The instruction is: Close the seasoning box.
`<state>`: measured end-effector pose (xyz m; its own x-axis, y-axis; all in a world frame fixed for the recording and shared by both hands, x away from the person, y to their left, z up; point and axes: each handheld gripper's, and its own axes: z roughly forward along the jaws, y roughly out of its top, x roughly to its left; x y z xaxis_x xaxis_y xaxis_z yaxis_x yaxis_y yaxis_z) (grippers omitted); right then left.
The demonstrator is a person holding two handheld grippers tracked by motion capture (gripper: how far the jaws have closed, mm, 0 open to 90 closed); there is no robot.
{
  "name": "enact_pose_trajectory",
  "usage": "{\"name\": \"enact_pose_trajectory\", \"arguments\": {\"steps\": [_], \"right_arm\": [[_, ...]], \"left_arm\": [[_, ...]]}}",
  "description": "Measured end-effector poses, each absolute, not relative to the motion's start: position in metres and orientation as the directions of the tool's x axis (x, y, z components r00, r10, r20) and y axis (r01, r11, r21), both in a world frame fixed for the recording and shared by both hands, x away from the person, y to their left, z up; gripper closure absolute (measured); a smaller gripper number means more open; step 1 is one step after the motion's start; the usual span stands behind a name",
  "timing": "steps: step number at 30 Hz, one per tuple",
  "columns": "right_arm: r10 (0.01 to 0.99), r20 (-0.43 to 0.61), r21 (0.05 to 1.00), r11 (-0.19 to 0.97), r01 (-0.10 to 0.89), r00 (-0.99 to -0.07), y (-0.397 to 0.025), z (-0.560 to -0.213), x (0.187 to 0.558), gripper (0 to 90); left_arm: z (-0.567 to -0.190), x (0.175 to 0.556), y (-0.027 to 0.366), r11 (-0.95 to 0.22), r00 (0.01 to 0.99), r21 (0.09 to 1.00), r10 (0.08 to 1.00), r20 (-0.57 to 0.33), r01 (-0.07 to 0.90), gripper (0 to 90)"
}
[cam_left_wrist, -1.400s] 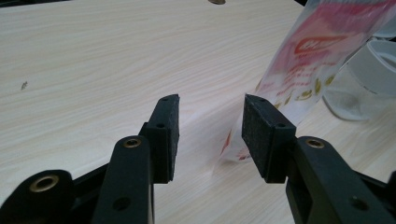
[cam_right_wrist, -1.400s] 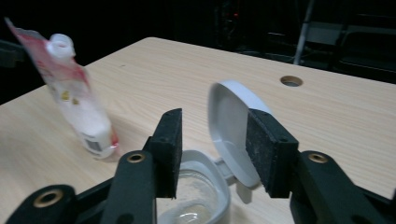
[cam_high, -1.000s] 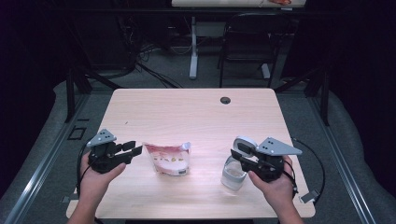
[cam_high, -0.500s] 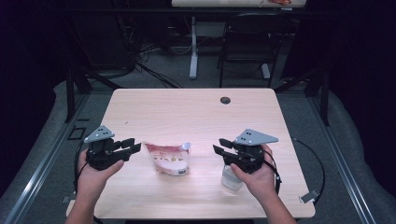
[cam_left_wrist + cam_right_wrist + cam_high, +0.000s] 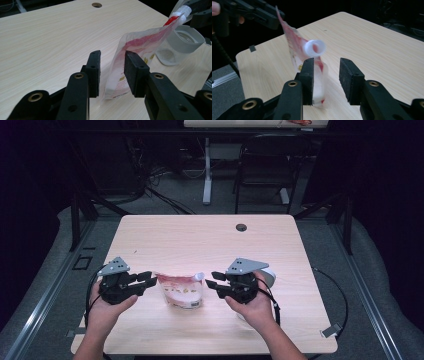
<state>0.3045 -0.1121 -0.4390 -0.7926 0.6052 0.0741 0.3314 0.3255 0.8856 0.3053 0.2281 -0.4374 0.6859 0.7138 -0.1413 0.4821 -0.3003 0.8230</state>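
Both hands hold their tongs low over the table, left tongs (image 5: 145, 281) and right tongs (image 5: 214, 283) apart, with the pouch (image 5: 181, 290) standing between them.

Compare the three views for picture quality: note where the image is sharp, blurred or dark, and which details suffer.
High view: table evenly lit, surroundings nearly black, pouch print unreadable. Left gripper view: near jaws and pouch fairly sharp, clear container behind slightly soft. Right gripper view: pouch smeared and its white spout glowing soft, background dark.
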Motion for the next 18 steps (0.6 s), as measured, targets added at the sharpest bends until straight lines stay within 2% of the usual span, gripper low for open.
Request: {"name": "enact_pose_trajectory", "arguments": {"steps": [18], "right_arm": [[0.566,0.11,0.882,0.323,0.342,-0.817,-0.093,-0.446,0.314,62.4]], "left_arm": [[-0.442,0.309,0.221,-0.325,0.715,0.822,0.686,-0.135,0.468,73.5]]}}
